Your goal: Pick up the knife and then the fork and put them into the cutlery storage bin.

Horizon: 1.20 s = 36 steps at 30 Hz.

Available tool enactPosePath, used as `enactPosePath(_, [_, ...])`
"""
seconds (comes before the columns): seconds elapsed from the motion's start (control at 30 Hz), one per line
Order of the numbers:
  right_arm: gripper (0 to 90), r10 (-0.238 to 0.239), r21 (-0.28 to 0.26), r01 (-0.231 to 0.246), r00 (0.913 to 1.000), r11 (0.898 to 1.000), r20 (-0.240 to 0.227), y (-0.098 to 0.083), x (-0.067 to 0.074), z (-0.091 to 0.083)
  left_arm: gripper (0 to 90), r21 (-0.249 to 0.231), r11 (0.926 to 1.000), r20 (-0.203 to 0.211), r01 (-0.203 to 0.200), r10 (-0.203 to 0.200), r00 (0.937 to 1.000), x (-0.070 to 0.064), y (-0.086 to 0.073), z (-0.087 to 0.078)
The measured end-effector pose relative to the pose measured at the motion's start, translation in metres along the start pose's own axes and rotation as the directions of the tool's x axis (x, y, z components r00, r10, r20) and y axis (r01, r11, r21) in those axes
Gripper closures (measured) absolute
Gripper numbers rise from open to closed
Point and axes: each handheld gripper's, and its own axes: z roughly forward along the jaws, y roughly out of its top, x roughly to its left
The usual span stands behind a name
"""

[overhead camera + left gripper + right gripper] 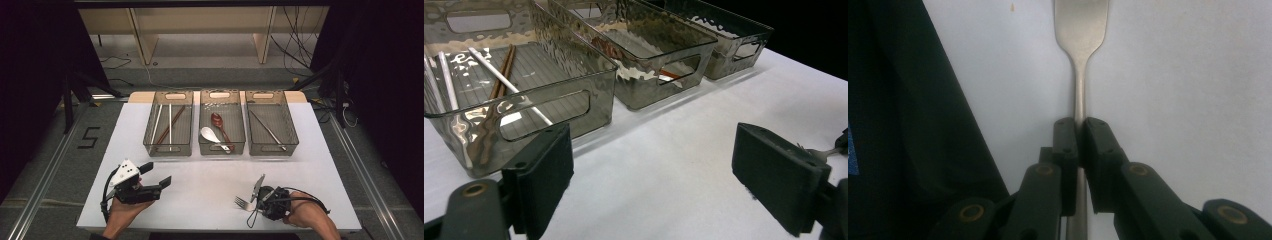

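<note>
right hand-held gripper [1079,131] around fork [1080,30]

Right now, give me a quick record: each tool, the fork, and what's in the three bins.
right tool: shut on fork handle
fork: on table, near edge
left tool: open, nothing between jaws
left bin: chopsticks
middle bin: white spoon, red spoon
right bin: one long metal utensil, type unclear

Dim, soft-focus frames; dark surroundings
</note>
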Motion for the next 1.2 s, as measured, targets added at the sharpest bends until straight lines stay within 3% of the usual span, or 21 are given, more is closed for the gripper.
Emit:
enactPosePath(0.33, [84.7, 0.023, -0.026, -0.023, 0.9997, 0.999, 0.003, -0.002, -0.004, -0.006, 16.4, 0.001, 1.0, -0.001, -0.002, 0.002, 1.0, 0.0, 0.0, 0.0])
enactPosePath(0.6, [84.8, 0.079, -0.124, -0.079, 0.9969, 0.989, -0.002, -0.004, -0.017, -0.018, 16.4, 0.0, 1.0, -0.002, -0.003, 0.003, 1.0, 0.0, 0.0, 0.0])
enactPosePath(0.83, [84.8, 0.161, -0.205, -0.163, 0.9865, 0.965, -0.028, -0.001, -0.033, -0.031, 16.4, 0.001, 1.0, -0.004, -0.001, 0.001, 1.0, 0.001, 0.0, -0.001])
enactPosePath(1.0, [84.8, 0.215, -0.271, -0.219, 0.9757, 0.938, -0.044, -0.003, -0.047, -0.041, 16.4, 0.003, 1.0, -0.004, 0.0, 0.0, 1.0, 0.001, 0.0, -0.001])
enactPosePath(1.2, [84.8, 0.247, -0.337, -0.245, 0.9683, 0.909, -0.039, -0.005, -0.059, -0.055, 16.4, 0.002, 1.0, -0.005, 0.002, -0.002, 1.0, 0.001, 0.0, 0.0])
